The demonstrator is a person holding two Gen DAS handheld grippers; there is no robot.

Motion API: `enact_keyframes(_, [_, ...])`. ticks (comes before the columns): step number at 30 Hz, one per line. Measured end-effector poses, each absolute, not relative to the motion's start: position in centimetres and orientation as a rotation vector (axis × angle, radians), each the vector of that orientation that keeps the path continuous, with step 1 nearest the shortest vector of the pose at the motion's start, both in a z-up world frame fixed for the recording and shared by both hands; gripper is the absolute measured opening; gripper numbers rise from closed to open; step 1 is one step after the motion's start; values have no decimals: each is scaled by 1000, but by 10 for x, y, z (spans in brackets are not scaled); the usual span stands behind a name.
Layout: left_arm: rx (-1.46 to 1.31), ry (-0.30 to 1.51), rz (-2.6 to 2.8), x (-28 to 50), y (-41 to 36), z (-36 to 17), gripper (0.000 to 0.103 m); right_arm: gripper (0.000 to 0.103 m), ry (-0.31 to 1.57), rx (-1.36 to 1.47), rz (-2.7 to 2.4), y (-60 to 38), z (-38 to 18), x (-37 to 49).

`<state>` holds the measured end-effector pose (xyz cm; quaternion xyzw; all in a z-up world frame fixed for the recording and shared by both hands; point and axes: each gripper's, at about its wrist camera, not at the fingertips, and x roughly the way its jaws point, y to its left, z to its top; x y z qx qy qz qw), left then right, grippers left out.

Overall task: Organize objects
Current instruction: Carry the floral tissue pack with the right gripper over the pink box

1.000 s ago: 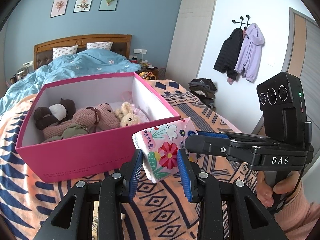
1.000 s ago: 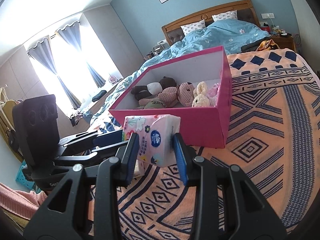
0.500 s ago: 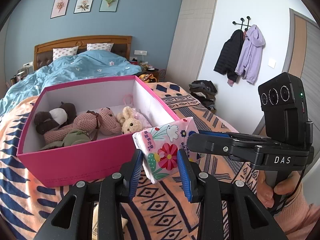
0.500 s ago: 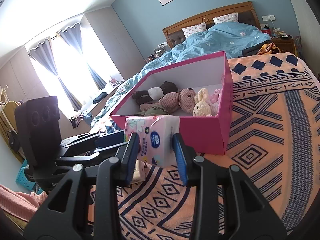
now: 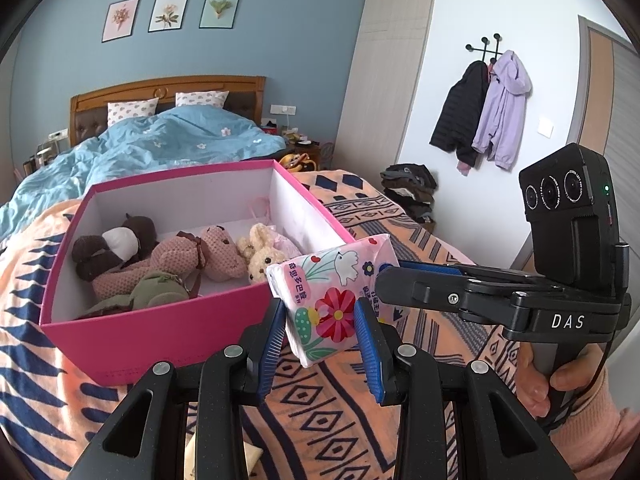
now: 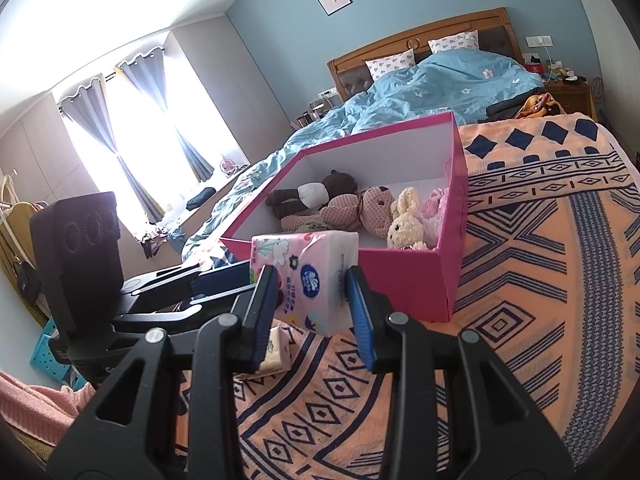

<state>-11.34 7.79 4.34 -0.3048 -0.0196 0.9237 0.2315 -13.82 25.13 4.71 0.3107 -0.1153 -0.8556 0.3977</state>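
Note:
A floral pink tissue pack point(image 5: 328, 280) hangs in the air just in front of the pink box point(image 5: 160, 332). My left gripper point(image 5: 320, 314) is shut on its lower end, blue pads pressing both sides. My right gripper point(image 5: 382, 274) comes in from the right and grips the same pack. In the right wrist view the tissue pack point(image 6: 316, 268) sits between the pads of the right gripper point(image 6: 312, 296), and the left gripper point(image 6: 236, 278) reaches it from the left. The pink box point(image 6: 404, 280) holds several plush toys point(image 5: 180, 256).
The box stands on a patterned orange and navy blanket point(image 6: 520, 280) over a bed with a blue duvet point(image 5: 168, 140). Another small tissue pack point(image 6: 276, 356) lies on the blanket under the grippers. A hand point(image 5: 536, 384) in a pink sleeve holds the right gripper's handle.
Both grippers and the pack have edged slightly up toward the box, so more of its inside shows. Both grips look the same.

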Motion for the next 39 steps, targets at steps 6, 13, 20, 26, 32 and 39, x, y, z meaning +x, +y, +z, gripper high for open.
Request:
enact_keyframes(6, [-836,-51,2546,-117,78,46,35,39,-292,779,-2168,251,50,-143])
enact_keyframes(13, [-839,-60,2553,-122,73,46,35,39,-300,783,-2154,249,50,-149])
enact_keyframes(20, [-836,-68,2558,-126,70,47,35,39,-300,779,-2150,245,52,-153])
enact_keyframes(26, [-832,-63,2563,-128,69,48,35,39,-306,776,-2150,245,53,-155])
enact_keyframes(32, [-827,-55,2569,-132,69,50,35,39,-305,773,-2155,244,54,-157])
enact_keyframes(39, [-818,-43,2579,-137,69,54,35,39,-309,772,-2158,244,55,-161])
